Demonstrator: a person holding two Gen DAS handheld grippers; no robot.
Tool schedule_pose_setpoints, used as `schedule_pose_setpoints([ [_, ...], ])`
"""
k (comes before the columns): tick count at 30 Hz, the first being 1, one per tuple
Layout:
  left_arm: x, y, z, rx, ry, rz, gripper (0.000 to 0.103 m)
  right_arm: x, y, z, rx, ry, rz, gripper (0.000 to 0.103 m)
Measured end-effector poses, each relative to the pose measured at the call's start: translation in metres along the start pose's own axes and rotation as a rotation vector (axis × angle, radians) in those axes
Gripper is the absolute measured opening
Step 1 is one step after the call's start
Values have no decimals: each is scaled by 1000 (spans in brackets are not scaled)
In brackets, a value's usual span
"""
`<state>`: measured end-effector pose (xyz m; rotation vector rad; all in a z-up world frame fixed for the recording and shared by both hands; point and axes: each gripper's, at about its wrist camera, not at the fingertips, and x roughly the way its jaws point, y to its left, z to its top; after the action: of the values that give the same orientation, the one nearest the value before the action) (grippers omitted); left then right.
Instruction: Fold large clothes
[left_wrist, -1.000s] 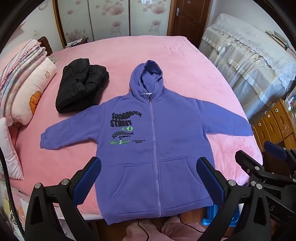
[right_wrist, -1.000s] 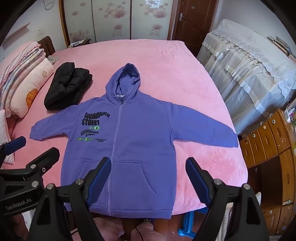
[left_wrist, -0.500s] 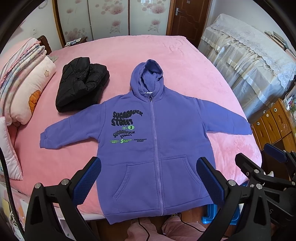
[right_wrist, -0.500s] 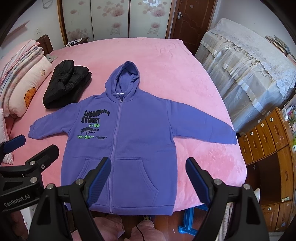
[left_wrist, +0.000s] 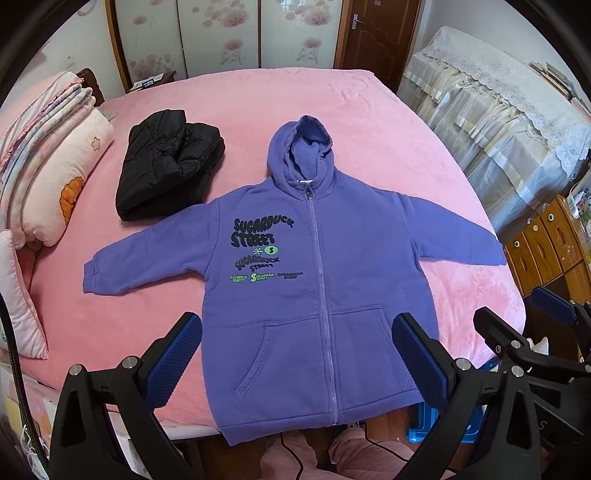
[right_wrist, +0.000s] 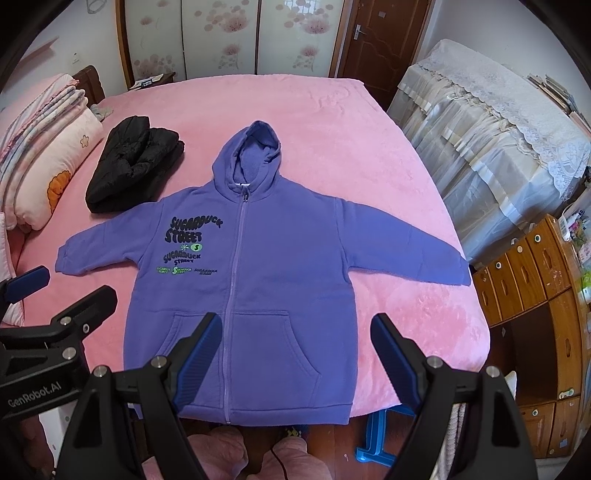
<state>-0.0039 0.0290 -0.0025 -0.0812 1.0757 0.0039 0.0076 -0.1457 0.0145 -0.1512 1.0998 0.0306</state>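
Observation:
A purple zip hoodie lies flat, front up, on the pink bed, sleeves spread to both sides, hood toward the far end, hem at the near edge. It shows the same way in the right wrist view. My left gripper is open and empty, held above the hem and pockets. My right gripper is open and empty, above the hoodie's right pocket. Each gripper shows in the other's view, the right one at the right edge and the left one at the left edge.
A folded black puffer jacket lies on the bed left of the hood. Pink pillows and folded quilts are stacked at the left. A lace-covered cabinet and wooden drawers stand to the right. A blue stool is by the bed's foot.
Both views have shifted slightly; the hoodie sits a little higher in frame, so both grippers have drawn back or tilted a bit. The hoodie has not moved. Both stay open.

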Motion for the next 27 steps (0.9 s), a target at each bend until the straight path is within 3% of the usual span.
schedule_pose_setpoints([
  [27, 10, 21, -7, 73, 57, -15, 102, 4, 27, -13, 59, 55, -29, 83],
])
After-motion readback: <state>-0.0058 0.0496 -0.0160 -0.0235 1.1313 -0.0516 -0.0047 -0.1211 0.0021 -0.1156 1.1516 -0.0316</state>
